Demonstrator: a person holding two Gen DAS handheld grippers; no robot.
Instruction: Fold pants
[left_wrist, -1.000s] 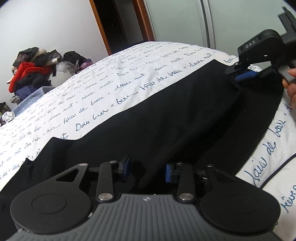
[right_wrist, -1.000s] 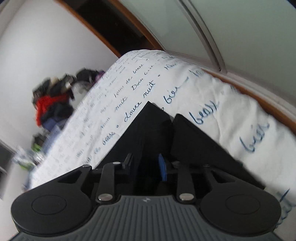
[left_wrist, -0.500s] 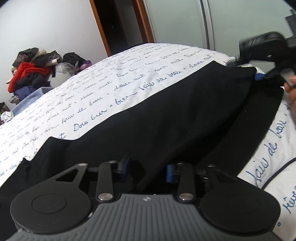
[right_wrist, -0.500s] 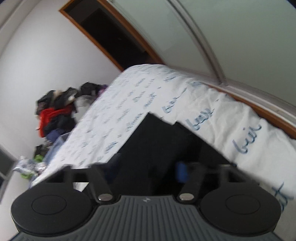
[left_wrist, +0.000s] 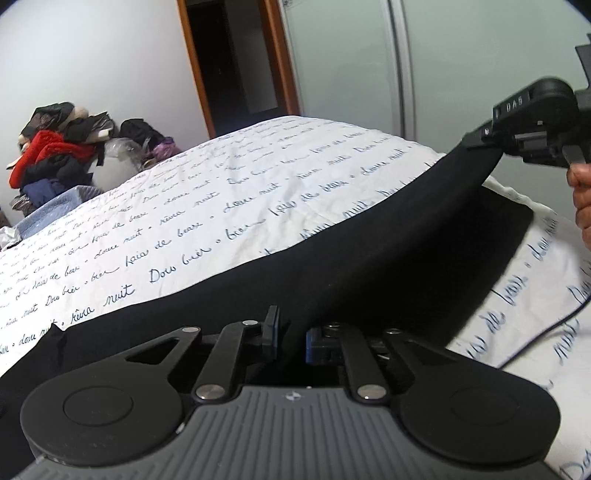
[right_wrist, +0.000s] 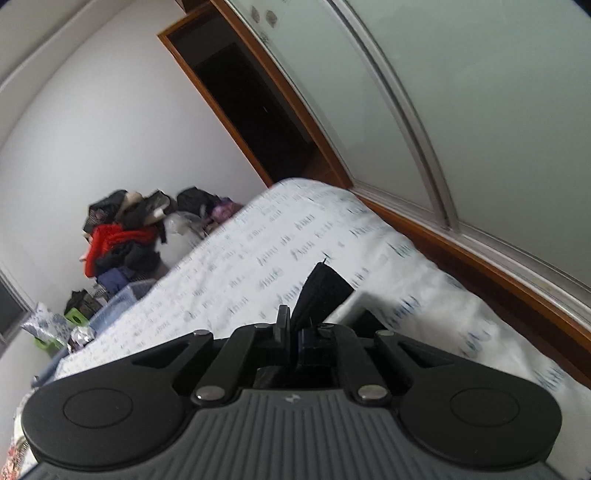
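The black pants (left_wrist: 369, 258) are spread across the bed (left_wrist: 221, 192), one edge raised off it. That edge is pinched by the right hand-held gripper (right_wrist: 291, 332), just clenched on the cloth. The near edge is grasped by the left hand-held gripper (left_wrist: 290, 334), its jaws just closed.

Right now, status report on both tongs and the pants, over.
Left tongs just closed on pants. Right tongs clamped on a corner, edge lifted off bedspread. Nothing in the way.

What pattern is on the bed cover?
White bed cover with blue handwritten script, clearest in the left wrist view.
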